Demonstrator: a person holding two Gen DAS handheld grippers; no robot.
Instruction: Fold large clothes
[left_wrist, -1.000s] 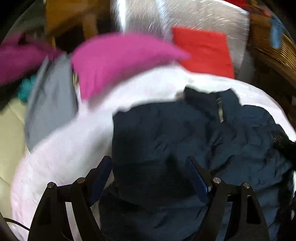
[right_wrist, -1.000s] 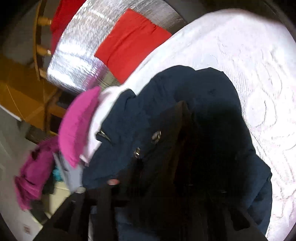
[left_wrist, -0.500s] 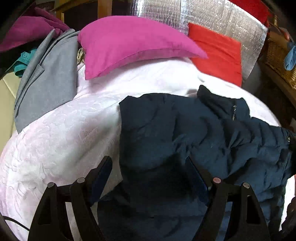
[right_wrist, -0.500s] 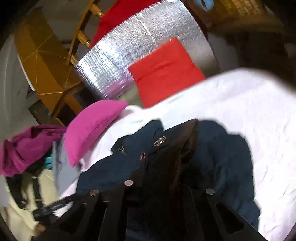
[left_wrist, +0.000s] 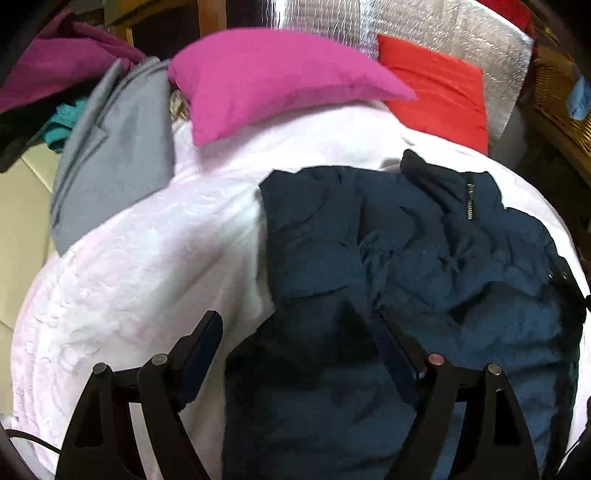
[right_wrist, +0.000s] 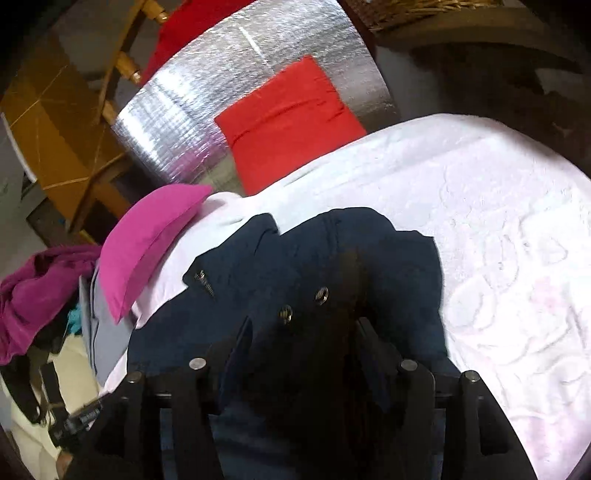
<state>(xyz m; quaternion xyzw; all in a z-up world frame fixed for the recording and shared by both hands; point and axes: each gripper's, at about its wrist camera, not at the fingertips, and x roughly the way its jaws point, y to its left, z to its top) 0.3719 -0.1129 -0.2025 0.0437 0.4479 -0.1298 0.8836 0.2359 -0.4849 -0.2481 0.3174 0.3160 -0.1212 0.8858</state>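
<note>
1. Two grippers. The left gripper (left_wrist: 299, 343) stands wide above the near edge of the jacket, nothing pinched.
2. The right gripper (right_wrist: 303, 339) is opening its jaws; a dark flap of the jacket with two metal snaps lies between them, and whether the pads press it I cannot tell.
3. One navy jacket (left_wrist: 424, 258), puffy and quilted, lies crumpled on the bedspread, its collar and zip toward the far side.
4. One white bedspread (left_wrist: 147, 266) with a raised pattern.
5. One grey garment (left_wrist: 114, 155), smooth, at the bed's left edge.
6. One pink pillow (left_wrist: 273, 77); one red cushion (left_wrist: 439, 92), square.
7. One silver foil sheet (right_wrist: 207, 110), crinkled. No writing readable.
</note>
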